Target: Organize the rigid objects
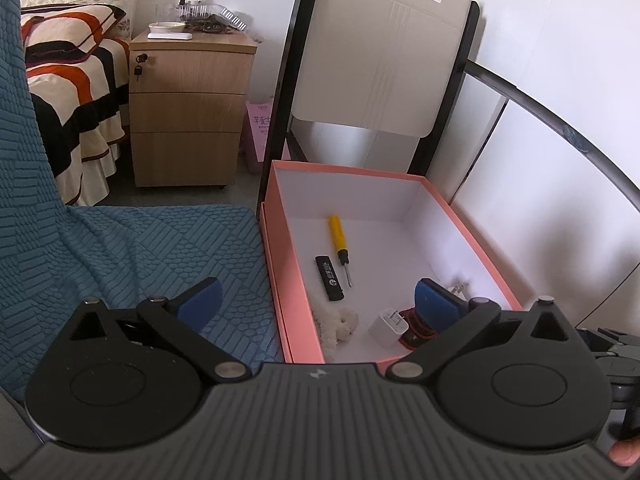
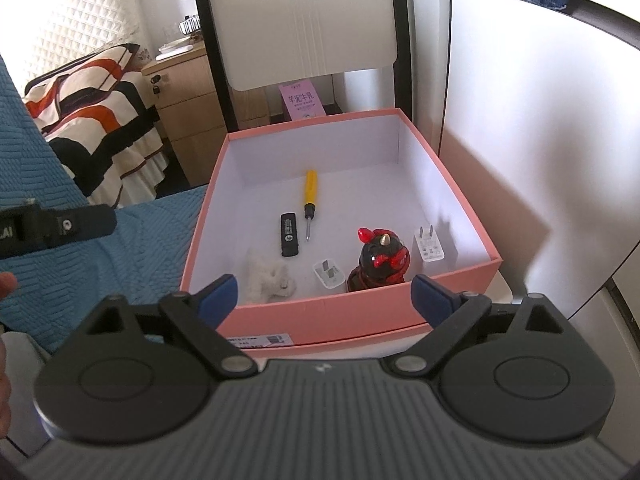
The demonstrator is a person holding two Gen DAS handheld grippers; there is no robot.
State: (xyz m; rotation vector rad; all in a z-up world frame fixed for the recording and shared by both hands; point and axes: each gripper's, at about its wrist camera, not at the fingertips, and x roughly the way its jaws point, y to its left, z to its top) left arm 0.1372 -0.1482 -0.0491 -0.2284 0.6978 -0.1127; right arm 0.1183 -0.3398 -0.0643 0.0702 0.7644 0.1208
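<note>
**Q:** State of the grippers?

**A:** My left gripper has its jaws spread wide and holds nothing; its left finger hangs over the blue textured cover, its right finger over the near right corner of the pink box. My right gripper is likewise spread wide and empty, sitting just before the box's near wall.

**Q:** Contents of the box, left to right?

**A:** From the right wrist view: white plush toy in the near left corner. Black lighter just beyond it, lying flat. Yellow screwdriver just beside the lighter, tip toward me. White charger near the front wall, prongs up. Red-and-black figurine just beside that charger, upright. A second white plug adapter stands to the right of the figurine, prongs up.

**Q:** Surroundings?

**A:** The box rests beside the blue cover. White chair back stands beyond it; wooden drawer cabinet and striped bedding lie further left.
</note>
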